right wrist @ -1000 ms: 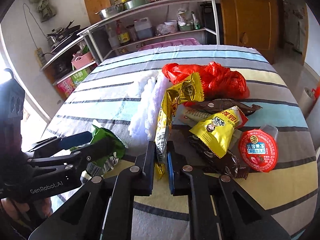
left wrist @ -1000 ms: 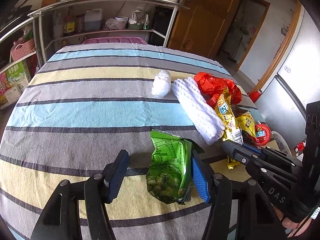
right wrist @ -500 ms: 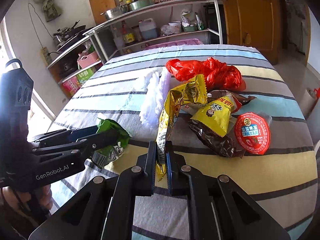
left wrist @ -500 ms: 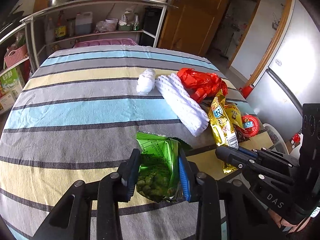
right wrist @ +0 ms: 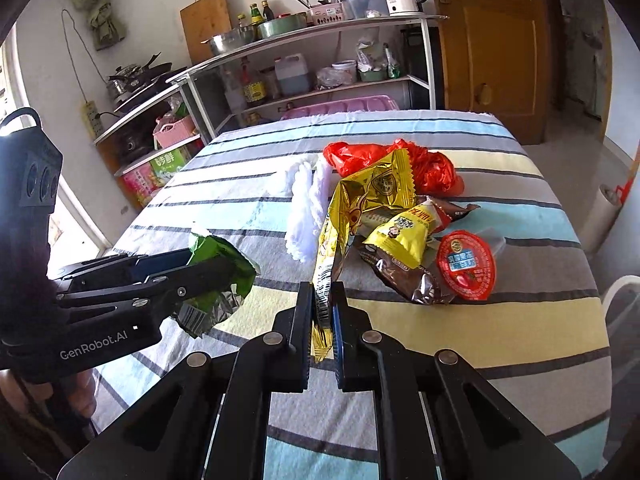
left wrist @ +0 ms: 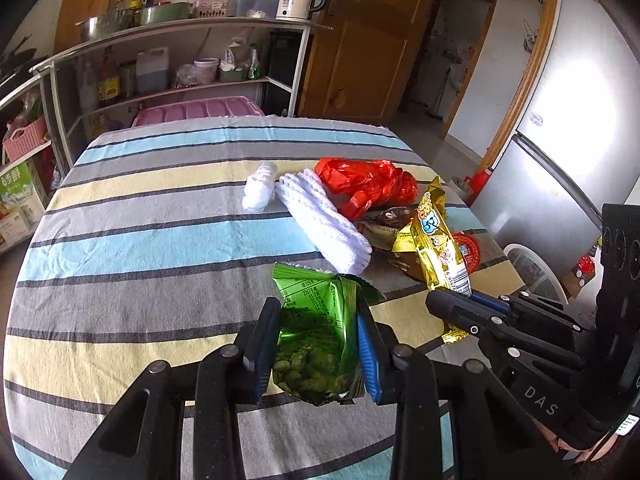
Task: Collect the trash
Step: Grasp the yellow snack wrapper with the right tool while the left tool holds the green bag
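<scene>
Tablecloth (left wrist: pixel 132 240), striped, carries the litter. Leftmost item: green pea bag (left wrist: pixel 316 336), clamped between your left gripper (left wrist: pixel 316 344) pads, bottom corner hanging loose. Centre: white cloth (left wrist: pixel 324 216) and red bag (left wrist: pixel 368 184), both lying untouched. Next: gold wrapper (right wrist: pixel 360 216), its lower end pinched in your right gripper (right wrist: pixel 322 320), jaws shut tight on it, upper end leaning over the brown packets (right wrist: pixel 404 276). Rightmost: red-lidded cup (right wrist: pixel 466 264), resting beside them. Lift both catches straight and level; keep your squeeze firm so neither slips, and raise the gold one clear before swinging, lest it drag its neighbours.
</scene>
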The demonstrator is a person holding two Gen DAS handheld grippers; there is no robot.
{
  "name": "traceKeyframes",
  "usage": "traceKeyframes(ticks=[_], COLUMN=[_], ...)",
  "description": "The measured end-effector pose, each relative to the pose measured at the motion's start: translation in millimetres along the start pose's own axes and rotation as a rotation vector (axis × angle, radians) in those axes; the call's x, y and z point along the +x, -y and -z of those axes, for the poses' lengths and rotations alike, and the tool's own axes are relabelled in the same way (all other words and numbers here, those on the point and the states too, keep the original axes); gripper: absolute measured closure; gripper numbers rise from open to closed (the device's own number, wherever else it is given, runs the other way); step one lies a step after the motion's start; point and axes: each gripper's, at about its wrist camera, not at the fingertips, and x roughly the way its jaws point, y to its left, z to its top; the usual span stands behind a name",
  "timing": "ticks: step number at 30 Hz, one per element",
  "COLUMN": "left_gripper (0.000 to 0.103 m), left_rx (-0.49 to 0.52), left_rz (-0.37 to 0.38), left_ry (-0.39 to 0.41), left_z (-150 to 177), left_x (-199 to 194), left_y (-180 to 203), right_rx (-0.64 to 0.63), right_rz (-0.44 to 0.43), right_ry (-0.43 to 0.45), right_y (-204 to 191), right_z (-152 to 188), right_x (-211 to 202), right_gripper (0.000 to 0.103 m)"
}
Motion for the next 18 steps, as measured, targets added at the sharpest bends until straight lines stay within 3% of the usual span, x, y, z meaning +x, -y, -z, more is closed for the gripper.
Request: traceKeyframes(ticks=[18], left_gripper=[0.067], left_rx=[0.130], left_rz=[0.135], left_ry=[0.011], left_z=[-21], left_x=[7], left_y=[76], right_rx=[0.094], right_rz=[0.143], right_ry=[0.097], right_y=[49], right_z=[10], right_x=[-66], right_gripper=[0.094])
